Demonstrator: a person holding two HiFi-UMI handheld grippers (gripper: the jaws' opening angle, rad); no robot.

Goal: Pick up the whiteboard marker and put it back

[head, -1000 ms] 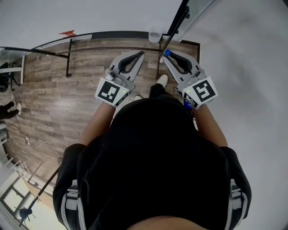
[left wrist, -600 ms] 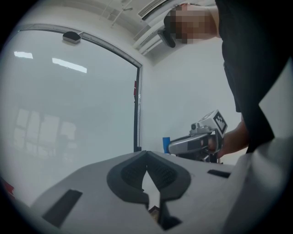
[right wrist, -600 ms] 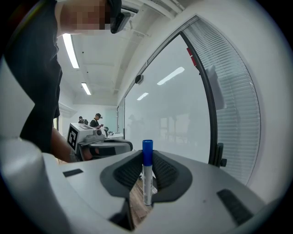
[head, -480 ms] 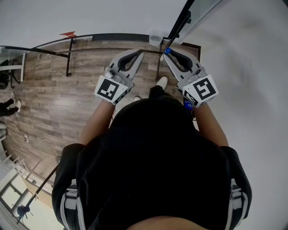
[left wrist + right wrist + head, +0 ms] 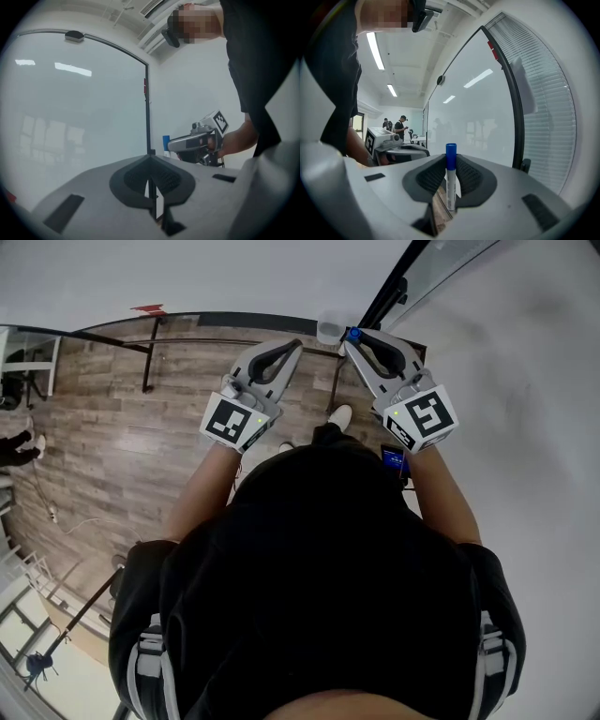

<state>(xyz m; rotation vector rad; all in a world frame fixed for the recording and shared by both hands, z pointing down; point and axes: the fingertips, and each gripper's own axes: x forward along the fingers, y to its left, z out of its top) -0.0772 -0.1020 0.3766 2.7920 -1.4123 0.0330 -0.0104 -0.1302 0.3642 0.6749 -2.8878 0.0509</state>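
The whiteboard marker (image 5: 450, 180) has a white body and a blue cap and stands upright between the pads of my right gripper (image 5: 450, 183), which is shut on it. In the head view its blue cap (image 5: 352, 335) shows at the tips of the right gripper (image 5: 356, 339), close to the whiteboard's black frame (image 5: 387, 289). The whiteboard (image 5: 473, 112) fills the space ahead of both grippers. My left gripper (image 5: 291, 352) is held beside the right one, shut with nothing in it. The left gripper view shows its jaws together (image 5: 152, 187) and the marker cap (image 5: 166, 142) off to the right.
A small pale cup-like holder (image 5: 328, 331) sits at the foot of the whiteboard. Black metal rails (image 5: 148, 360) stand over the wood floor (image 5: 112, 446) to the left. Window blinds (image 5: 543, 93) lie to the right of the board. People (image 5: 400, 125) stand far behind.
Both grippers have moved forward toward the whiteboard and slightly right in the head view. The marker stays upright in the right gripper's jaws.
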